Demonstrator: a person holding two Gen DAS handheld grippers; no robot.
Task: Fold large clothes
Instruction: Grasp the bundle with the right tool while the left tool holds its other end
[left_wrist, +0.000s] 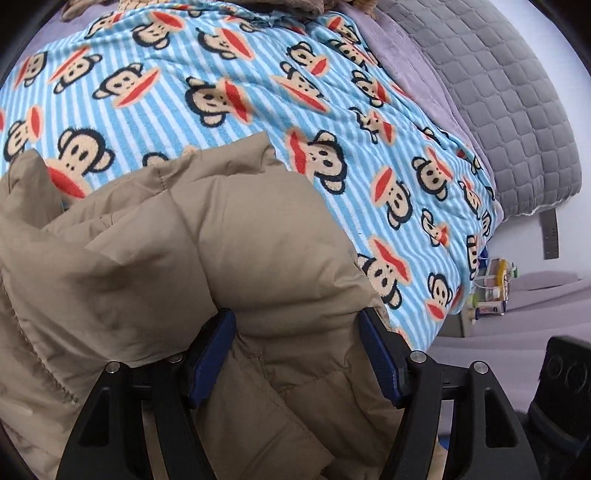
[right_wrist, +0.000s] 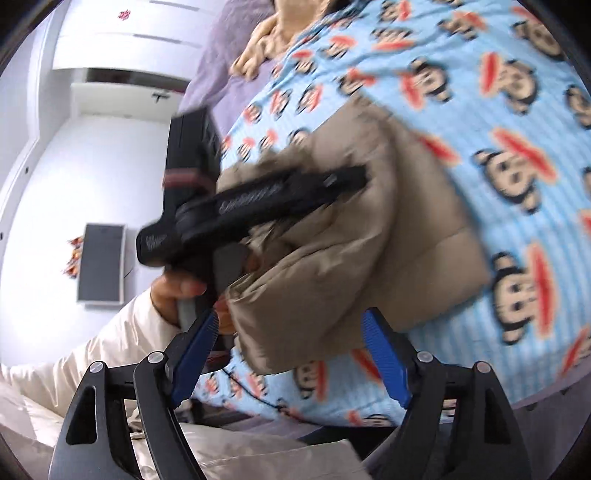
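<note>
A tan puffer jacket (left_wrist: 207, 258) lies on a monkey-print blanket (left_wrist: 221, 92) on the bed. The left claw (left_wrist: 297, 354), held by a hand (right_wrist: 177, 295), spreads around bunched jacket. The right claw (right_wrist: 291, 354) hovers open, empty.

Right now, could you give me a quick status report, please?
Left gripper fingers wide, puffy tan quilted jacket bulging between them. Right gripper open, empty. Jacket bundled on blue striped monkey-print blanket. Nothing obstructing.
</note>
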